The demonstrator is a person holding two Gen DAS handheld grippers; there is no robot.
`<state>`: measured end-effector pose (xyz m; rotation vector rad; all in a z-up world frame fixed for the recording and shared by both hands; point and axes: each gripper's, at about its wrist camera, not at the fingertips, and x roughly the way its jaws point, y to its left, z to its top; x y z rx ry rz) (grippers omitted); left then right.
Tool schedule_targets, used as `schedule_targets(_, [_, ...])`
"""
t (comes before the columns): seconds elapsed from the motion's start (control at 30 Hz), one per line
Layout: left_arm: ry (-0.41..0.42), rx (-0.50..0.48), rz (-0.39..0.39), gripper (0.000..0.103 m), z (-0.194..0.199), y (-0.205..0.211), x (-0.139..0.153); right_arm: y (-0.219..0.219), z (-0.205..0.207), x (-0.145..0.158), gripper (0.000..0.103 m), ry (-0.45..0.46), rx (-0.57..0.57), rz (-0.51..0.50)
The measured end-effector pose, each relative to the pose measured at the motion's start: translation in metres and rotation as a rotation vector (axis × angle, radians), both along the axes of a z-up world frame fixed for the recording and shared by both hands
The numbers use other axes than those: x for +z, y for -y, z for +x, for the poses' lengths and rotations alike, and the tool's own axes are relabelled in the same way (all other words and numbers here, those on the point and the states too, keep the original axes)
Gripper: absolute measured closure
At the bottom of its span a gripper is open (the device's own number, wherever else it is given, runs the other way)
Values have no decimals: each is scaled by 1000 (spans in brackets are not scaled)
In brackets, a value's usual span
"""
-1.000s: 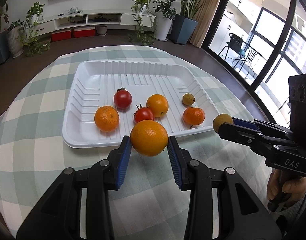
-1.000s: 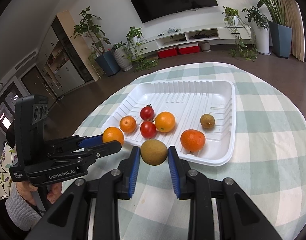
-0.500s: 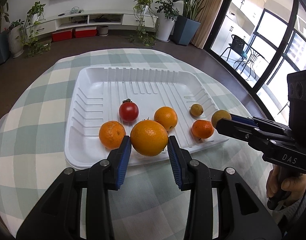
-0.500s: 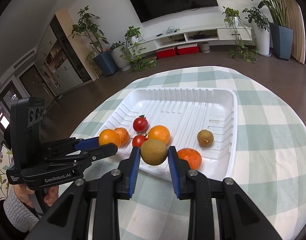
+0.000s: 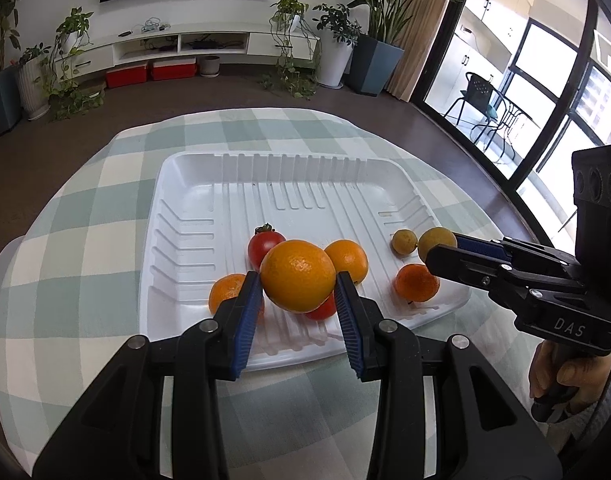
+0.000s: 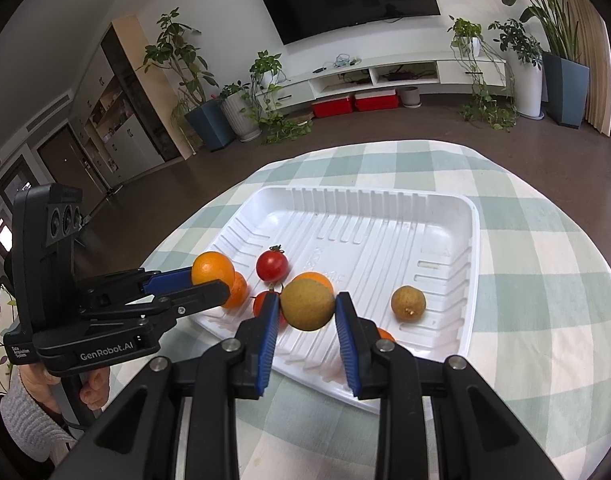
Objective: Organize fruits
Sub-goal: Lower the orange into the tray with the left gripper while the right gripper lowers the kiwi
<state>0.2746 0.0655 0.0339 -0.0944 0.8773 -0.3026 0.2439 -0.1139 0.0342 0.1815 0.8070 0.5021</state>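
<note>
A white ribbed tray (image 5: 289,184) (image 6: 445,232) lies on the checked tablecloth. My left gripper (image 5: 299,280) is shut on a large orange (image 5: 298,275) and holds it above the tray's near part; the orange also shows in the right wrist view (image 6: 211,267). My right gripper (image 6: 307,305) is shut on a brown-green kiwi (image 6: 307,304) above the tray's near edge; the kiwi shows at the right in the left wrist view (image 5: 436,240). In the tray lie two tomatoes (image 5: 262,242) (image 6: 271,265), several smaller oranges (image 5: 416,282) (image 5: 347,254) and a small brown fruit (image 5: 404,241) (image 6: 408,302).
The round table (image 5: 85,216) has a green-and-white checked cloth and drops off to dark floor on all sides. Plants, a TV unit and red boxes (image 5: 149,72) stand far behind. The far half of the tray holds no fruit.
Both grippers have moved forward with their fruit, from in front of the tray to above its near part. Both stayed shut.
</note>
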Motion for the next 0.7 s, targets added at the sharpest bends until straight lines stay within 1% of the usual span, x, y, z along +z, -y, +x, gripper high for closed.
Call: schedule_targets(0.7, [-28, 35, 25, 68, 40, -12, -14, -3, 34, -12, 72, -20, 2, -34])
